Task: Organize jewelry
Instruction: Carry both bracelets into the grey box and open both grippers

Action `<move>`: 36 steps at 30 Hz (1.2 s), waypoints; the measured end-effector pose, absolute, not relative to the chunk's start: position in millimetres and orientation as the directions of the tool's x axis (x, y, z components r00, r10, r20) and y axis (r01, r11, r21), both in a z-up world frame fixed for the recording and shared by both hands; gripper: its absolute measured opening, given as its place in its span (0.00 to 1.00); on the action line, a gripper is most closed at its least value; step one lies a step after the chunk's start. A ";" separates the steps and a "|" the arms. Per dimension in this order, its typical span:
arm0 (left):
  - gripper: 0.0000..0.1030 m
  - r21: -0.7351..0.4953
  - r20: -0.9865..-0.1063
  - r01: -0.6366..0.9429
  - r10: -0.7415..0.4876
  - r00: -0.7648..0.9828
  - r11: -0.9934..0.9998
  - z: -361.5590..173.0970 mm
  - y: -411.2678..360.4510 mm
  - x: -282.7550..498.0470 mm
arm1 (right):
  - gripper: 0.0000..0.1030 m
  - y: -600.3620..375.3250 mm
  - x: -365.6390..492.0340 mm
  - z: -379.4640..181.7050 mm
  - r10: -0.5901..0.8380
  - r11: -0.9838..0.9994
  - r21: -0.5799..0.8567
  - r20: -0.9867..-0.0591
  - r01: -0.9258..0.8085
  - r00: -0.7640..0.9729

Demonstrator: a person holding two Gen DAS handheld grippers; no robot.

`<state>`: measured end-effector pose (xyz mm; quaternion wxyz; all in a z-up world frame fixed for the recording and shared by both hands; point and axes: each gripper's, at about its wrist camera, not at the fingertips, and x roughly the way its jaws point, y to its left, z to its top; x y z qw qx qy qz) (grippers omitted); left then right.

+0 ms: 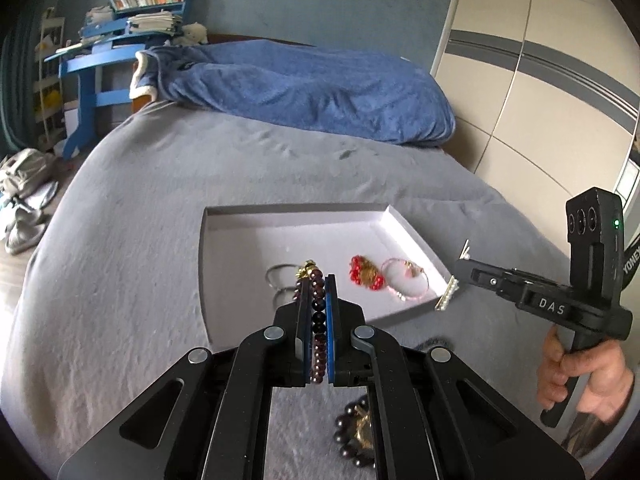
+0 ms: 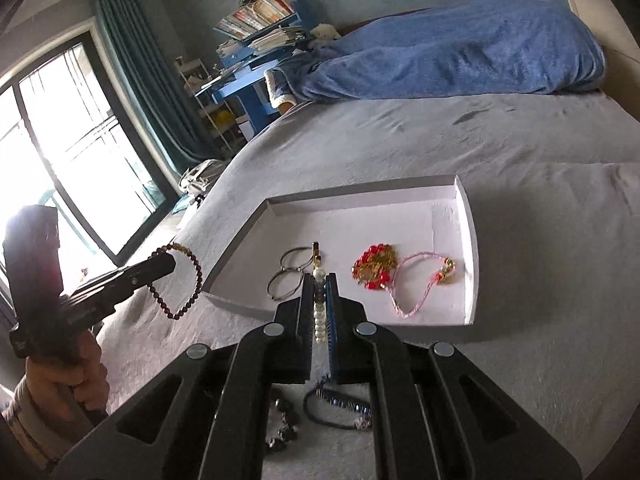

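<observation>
A shallow white tray (image 1: 224,216) (image 2: 472,224) lies on the grey bed. In it are two thin ring bangles (image 2: 286,276), a red and gold beaded piece (image 1: 366,272) (image 2: 374,266) and a pink cord bracelet (image 1: 406,282) (image 2: 416,284). My left gripper (image 1: 318,284) (image 2: 170,266) is shut on a dark red bead bracelet (image 1: 316,320) (image 2: 178,284), held above the tray's near left edge. My right gripper (image 2: 319,282) (image 1: 460,266) is shut on a white pearl strand (image 2: 319,316) (image 1: 448,296), held over the tray's near right side.
A dark bead bracelet with a gold charm (image 1: 356,436) (image 2: 282,424) and a blue-black cord bracelet (image 2: 340,408) lie on the bed near me. A blue blanket (image 1: 312,88) lies at the bed's head. A blue desk (image 1: 96,60) stands far left, a wardrobe (image 1: 540,80) right.
</observation>
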<state>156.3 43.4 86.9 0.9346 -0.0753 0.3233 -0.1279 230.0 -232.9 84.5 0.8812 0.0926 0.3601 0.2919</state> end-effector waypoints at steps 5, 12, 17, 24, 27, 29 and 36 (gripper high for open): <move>0.06 -0.222 -0.590 0.189 -0.286 0.755 0.957 87.6 38.3 172.6 | 0.06 -223.1 249.0 82.3 0.576 0.816 0.378 -0.587 -0.437 0.569; 0.06 -0.211 -0.622 0.183 -0.277 0.732 0.960 76.2 32.4 200.2 | 0.06 -203.0 276.5 64.5 0.534 0.840 0.339 -0.649 -0.423 0.541; 0.06 -0.197 -0.666 0.179 -0.266 0.697 0.964 55.6 28.3 219.4 | 0.06 -189.7 287.4 43.8 0.513 0.846 0.318 -0.703 -0.429 0.492; 0.06 -0.196 -0.735 0.142 -0.241 0.634 0.970 22.6 22.7 239.2 | 0.06 -179.0 296.3 23.3 0.488 0.851 0.295 -0.752 -0.435 0.444; 0.06 -0.196 -0.755 0.123 -0.230 0.614 0.973 14.2 21.6 243.0 | 0.06 -175.7 297.4 19.5 0.463 0.860 0.262 -0.764 -0.438 0.450; 0.06 -0.184 -0.763 0.113 -0.215 0.610 0.976 13.1 20.5 242.7 | 0.06 -174.9 297.5 19.1 0.459 0.862 0.259 -0.764 -0.435 0.454; 0.30 -0.188 -0.761 0.081 -0.197 0.618 0.979 13.1 29.8 239.1 | 0.08 -174.9 294.3 23.1 0.442 0.871 0.238 -0.759 -0.429 0.478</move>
